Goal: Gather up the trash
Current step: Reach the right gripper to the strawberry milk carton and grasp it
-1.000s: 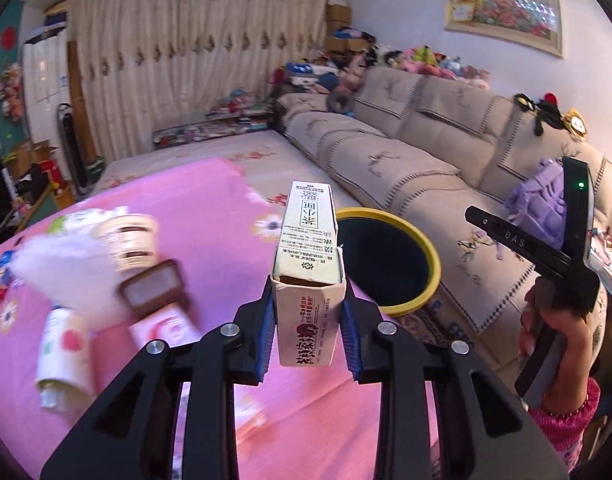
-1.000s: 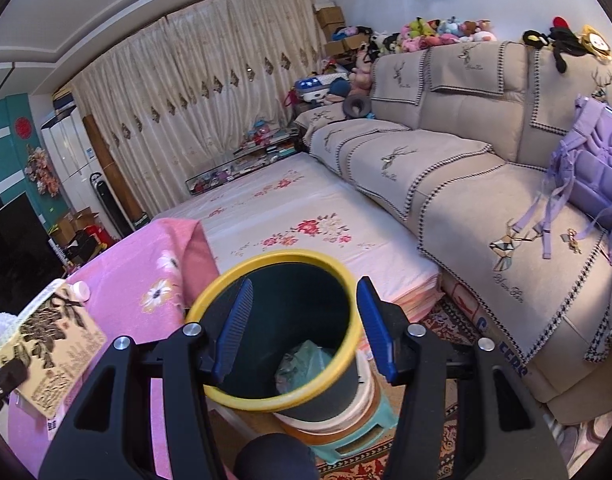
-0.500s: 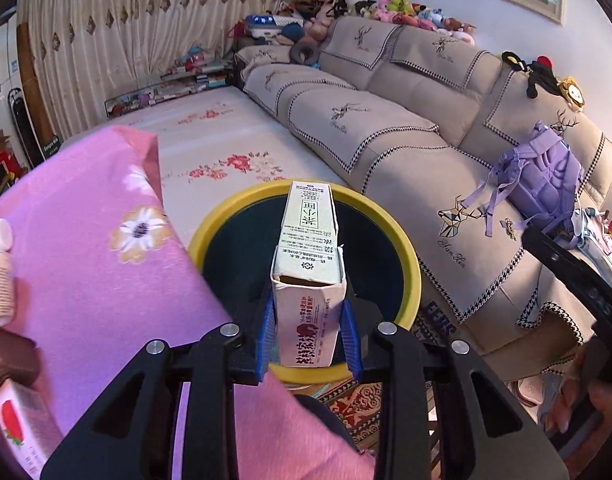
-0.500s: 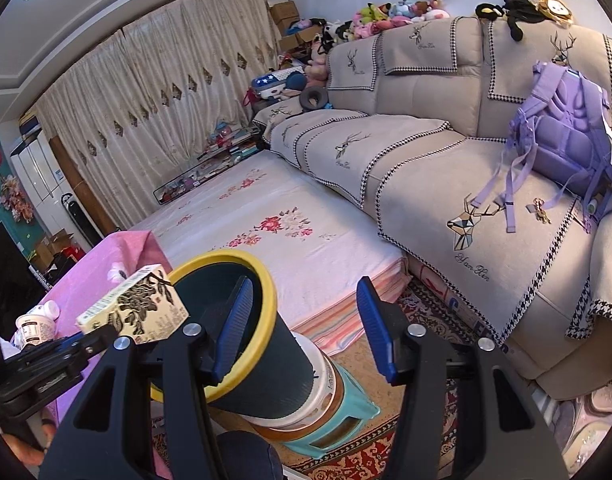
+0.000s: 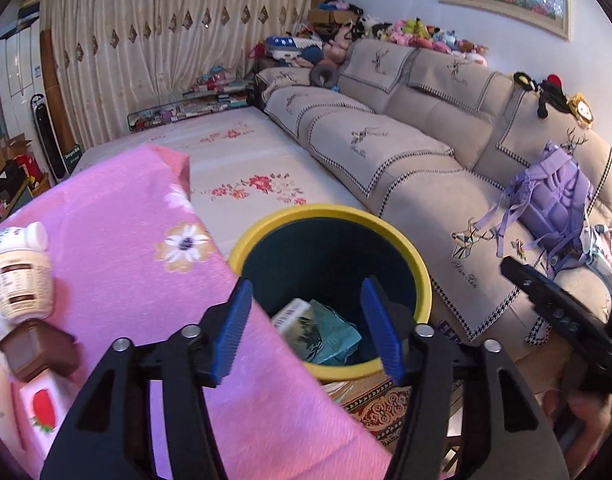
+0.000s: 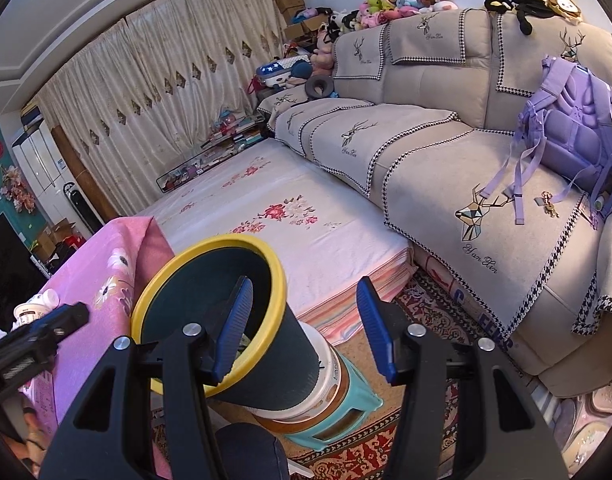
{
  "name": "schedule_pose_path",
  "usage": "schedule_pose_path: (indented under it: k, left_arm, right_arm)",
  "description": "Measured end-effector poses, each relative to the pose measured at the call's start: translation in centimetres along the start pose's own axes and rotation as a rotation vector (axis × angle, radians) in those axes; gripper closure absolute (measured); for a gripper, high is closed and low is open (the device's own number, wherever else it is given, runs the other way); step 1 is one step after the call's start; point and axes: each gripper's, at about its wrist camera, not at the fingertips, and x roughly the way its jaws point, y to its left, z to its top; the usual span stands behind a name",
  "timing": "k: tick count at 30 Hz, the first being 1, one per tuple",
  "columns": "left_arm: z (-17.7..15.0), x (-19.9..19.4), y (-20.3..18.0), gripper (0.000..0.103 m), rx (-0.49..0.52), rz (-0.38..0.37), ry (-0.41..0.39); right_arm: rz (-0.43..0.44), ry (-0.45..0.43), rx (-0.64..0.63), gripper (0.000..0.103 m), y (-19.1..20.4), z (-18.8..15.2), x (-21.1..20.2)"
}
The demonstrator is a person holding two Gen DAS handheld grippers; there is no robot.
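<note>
My left gripper [image 5: 306, 330] is open and empty, hovering above the mouth of the dark bin with a yellow rim [image 5: 420, 276]. Inside the bin lie the white carton [image 5: 292, 316] and a teal wrapper [image 5: 332, 334]. My right gripper [image 6: 304, 330] is open and empty, to the right of the bin [image 6: 266, 264] and above the floor. On the pink tablecloth [image 5: 146, 280] at the left lie a white jar [image 5: 20, 274], a brown tub [image 5: 38, 350] and a strawberry-print carton [image 5: 42, 412].
The bin stands on a white pail and a teal stool [image 6: 346, 404] beside the table edge. A floral mattress [image 6: 306, 224] and a grey sofa [image 6: 446, 184] with a purple backpack [image 6: 574, 132] lie beyond. A patterned rug [image 6: 426, 312] covers the floor.
My left gripper carried the carton from over the table to over the bin, then opened; the carton now lies inside the bin. My right gripper drew away to the bin's right.
</note>
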Motion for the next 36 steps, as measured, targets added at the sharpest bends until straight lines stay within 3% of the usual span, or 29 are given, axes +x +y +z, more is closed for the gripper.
schedule_pose_path:
  k: [5, 10, 17, 25, 27, 36]
  left_arm:
    - [-1.8, -7.2, 3.9, 0.032, -0.066, 0.044, -0.080]
    - [-4.8, -13.7, 8.9, 0.025, -0.132, 0.153, -0.139]
    - [-9.2, -20.2, 15.5, 0.023, -0.235, 0.321, -0.182]
    - [-12.3, -23.2, 19.9, 0.022, -0.304, 0.381, -0.216]
    - [-13.0, -23.4, 20.4, 0.022, -0.311, 0.378, -0.218]
    - [-15.0, -23.6, 21.7, 0.022, -0.347, 0.367, -0.216]
  right_arm:
    - [0.034, 0.028, -0.050, 0.051, 2.4, -0.8, 0.2]
    - [0.099, 0.065, -0.125, 0.051, 6.3, -2.0, 0.3]
    - [0.279, 0.144, -0.272, 0.051, 13.8, -5.1, -0.7]
    - [0.527, 0.165, -0.437, 0.050, 20.9, -8.3, -5.2]
    - [0.539, 0.172, -0.482, 0.046, 22.2, -9.4, -5.7]
    - [0.510, 0.254, -0.588, 0.045, 26.9, -14.0, -4.8]
